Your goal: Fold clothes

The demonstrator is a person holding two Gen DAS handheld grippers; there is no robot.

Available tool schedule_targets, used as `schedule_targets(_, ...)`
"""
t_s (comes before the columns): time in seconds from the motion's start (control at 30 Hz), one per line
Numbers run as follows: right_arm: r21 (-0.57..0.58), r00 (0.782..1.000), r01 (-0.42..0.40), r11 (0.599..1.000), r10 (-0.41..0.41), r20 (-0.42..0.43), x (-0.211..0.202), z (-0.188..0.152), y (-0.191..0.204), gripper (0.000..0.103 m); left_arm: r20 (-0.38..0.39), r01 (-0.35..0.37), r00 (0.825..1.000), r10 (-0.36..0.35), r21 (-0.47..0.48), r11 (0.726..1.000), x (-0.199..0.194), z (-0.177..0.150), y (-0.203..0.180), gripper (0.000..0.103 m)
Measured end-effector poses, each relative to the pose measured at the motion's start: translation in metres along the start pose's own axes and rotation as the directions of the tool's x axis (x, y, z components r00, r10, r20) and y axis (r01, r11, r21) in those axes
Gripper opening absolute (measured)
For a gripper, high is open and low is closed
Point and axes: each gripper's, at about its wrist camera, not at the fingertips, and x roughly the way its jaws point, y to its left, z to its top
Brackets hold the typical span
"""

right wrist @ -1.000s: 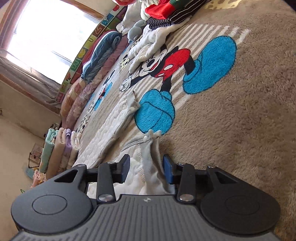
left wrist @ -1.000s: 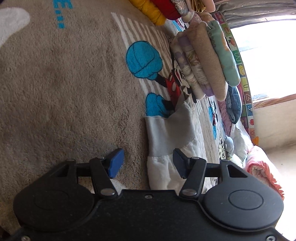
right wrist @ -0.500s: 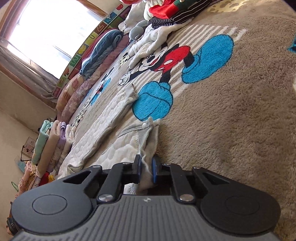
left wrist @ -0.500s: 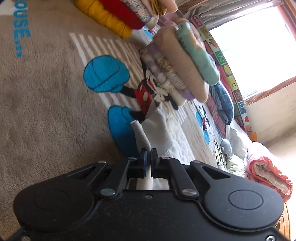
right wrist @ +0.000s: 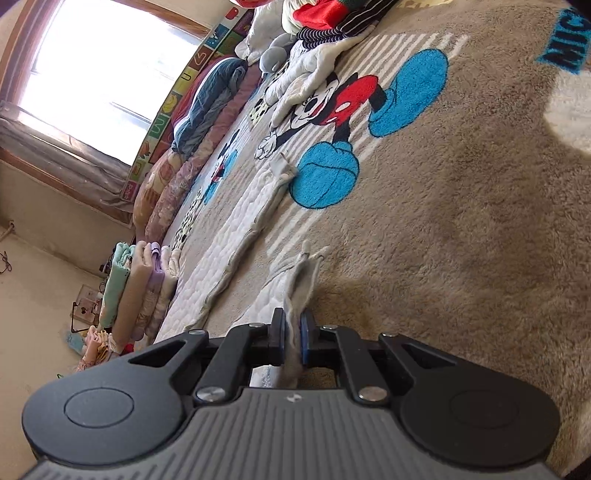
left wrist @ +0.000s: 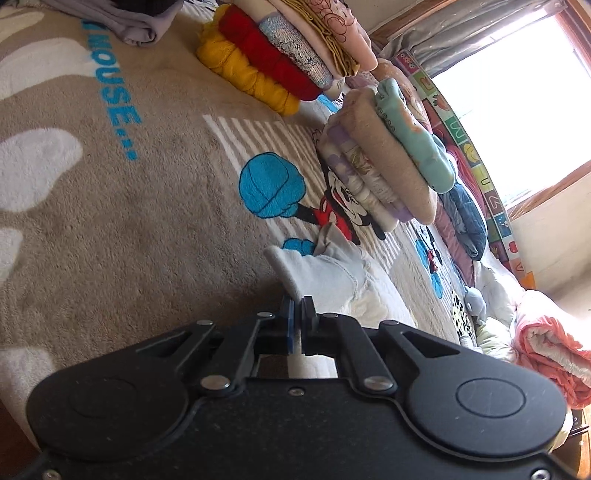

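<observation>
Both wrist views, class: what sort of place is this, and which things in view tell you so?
Most likely a bedroom or playroom in a home. A plush cartoon-mouse rug covers the surface, stacks of folded clothes sit on it, and rolled bedding lies below a sunlit window.

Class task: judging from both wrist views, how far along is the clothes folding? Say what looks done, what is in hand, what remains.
Done: two stacks of folded clothes sit on the cartoon rug. In hand: the left claw and right claw are each shut on an edge of the grey and white garment, which is lifted but not yet folded over. Left: folding it, plus the loose heap.
</observation>
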Motion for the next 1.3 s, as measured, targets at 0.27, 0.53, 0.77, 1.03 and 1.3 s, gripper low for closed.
schedule_targets(0.27,0.049,1.0,0.012,0.999,-0.013,0.025,-0.017,-0.016,-0.021,0.01,-0.078,-0.037,0.996,0.033,-0.05,0.998,0.012,-0.004,0.014,0.001)
schedule_targets(0.53,0.089,0.998,-0.036,0.995,0.032,0.052,-0.029,-0.018,-0.018,0.01,-0.078,-0.079,0.994,0.075,-0.042,0.996,0.009,-0.008,0.012,0.001)
schedule_targets(0.77,0.128,0.999,0.046,0.991,-0.046,0.0,-0.022,-0.026,-0.039,0.009,-0.072,-0.166,0.984,0.163,-0.046,0.985,0.003,-0.01,0.017,0.005)
schedule_targets(1.03,-0.171,0.983,0.089,0.981,-0.058,0.177,-0.045,-0.02,0.012,0.033,-0.039,-0.016,0.999,0.017,0.005,1.0,-0.013,-0.004,-0.009,0.007)
schedule_targets(1.3,-0.322,0.996,0.085,0.943,-0.068,0.064,-0.004,-0.045,0.024,0.032,-0.256,-0.042,0.965,0.053,0.048,0.998,0.046,-0.056,-0.019,0.031)
